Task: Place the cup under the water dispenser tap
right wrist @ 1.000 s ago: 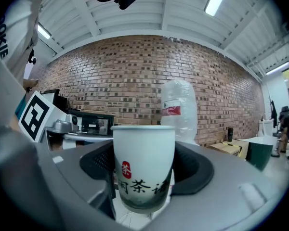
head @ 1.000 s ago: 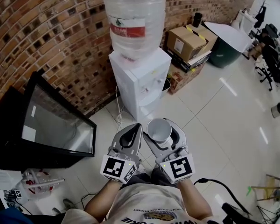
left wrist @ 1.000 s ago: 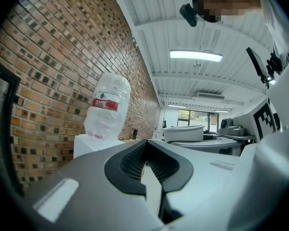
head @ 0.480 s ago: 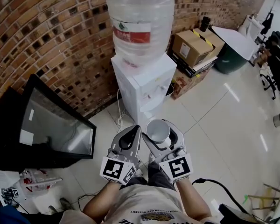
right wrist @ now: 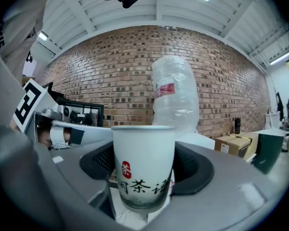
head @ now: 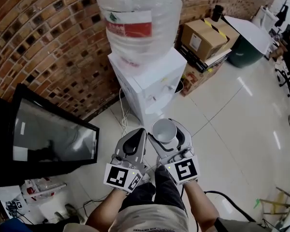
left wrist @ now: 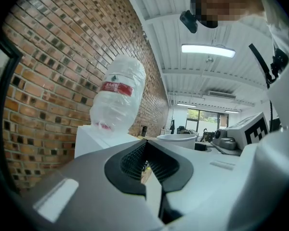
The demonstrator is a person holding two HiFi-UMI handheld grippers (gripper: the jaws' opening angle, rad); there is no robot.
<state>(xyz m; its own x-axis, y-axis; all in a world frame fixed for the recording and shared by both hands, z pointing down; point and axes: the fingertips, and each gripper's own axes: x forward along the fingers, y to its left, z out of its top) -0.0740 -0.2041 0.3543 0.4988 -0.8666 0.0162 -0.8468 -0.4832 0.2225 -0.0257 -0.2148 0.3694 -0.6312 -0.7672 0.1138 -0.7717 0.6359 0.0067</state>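
**White paper cup held upright in front of a water dispenser**

A person stands on a white tiled floor (head: 232,129), facing a brick wall (head: 48,42), with a two-jaw gripper in each hand. The right gripper (head: 168,127) has its jaws clamped on the two sides of a cup (right wrist: 143,162). The cup is upright with its open mouth facing up.

The cup is a plain white paper one, slightly narrower at the base, with a thin rolled rim. Its front carries a small red seal mark, a row of dark Chinese characters, and a soft grey-green wash near the bottom. From above, the inside looks pale and empty.

The left gripper (head: 139,135) is just beside the right one, on its left. Its jaws are closed together with nothing between them.

Beyond the cup, farther from the person and against the wall, stands a white water dispenser (head: 150,81) with a large clear bottle (head: 140,18) upside down on top. The bottle has a red and white label. The cup is in the air, near the dispenser's front but apart from it.

To the left, a black screen (head: 48,139) leans by the wall. To the far right sits a cardboard box (head: 203,37).
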